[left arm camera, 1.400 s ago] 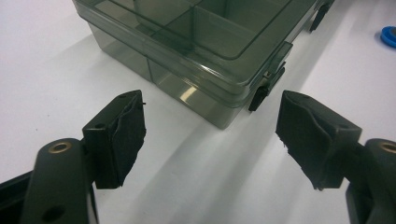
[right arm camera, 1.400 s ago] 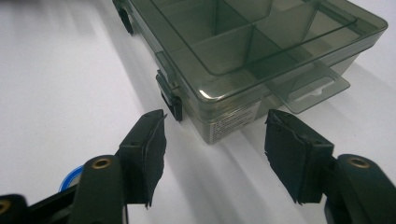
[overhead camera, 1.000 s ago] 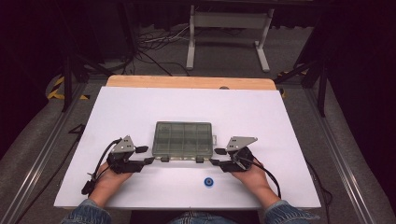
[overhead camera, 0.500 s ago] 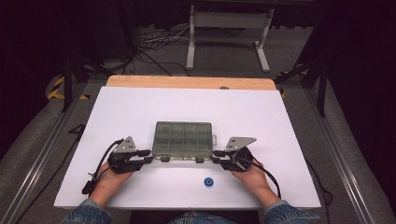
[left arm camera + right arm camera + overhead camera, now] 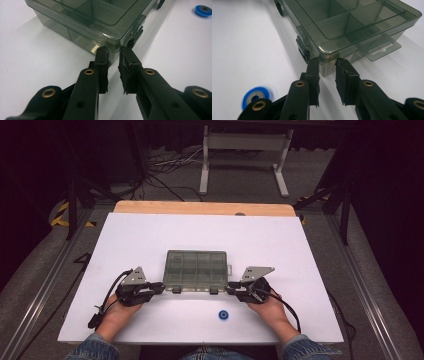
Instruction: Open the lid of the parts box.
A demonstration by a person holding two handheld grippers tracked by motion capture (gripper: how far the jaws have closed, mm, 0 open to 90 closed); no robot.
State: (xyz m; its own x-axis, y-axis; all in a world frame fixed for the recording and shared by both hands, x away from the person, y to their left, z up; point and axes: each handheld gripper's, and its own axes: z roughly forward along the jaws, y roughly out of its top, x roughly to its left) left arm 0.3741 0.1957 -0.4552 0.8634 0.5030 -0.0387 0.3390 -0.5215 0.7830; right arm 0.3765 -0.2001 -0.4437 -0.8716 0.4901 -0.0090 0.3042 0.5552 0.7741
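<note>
Both our grippers have just been closing: the left gripper (image 5: 113,53) and right gripper (image 5: 327,63) now each pinch a near corner of the smoky plastic box (image 5: 196,268) mid-table, blue disc (image 5: 223,314) nearby.

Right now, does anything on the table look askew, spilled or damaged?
Nothing stands out. The compartment box sits flat and square to the table, lid down, unbroken. The blue ring lies loose in front of it. The left gripper and right gripper sit at its near corners.
</note>
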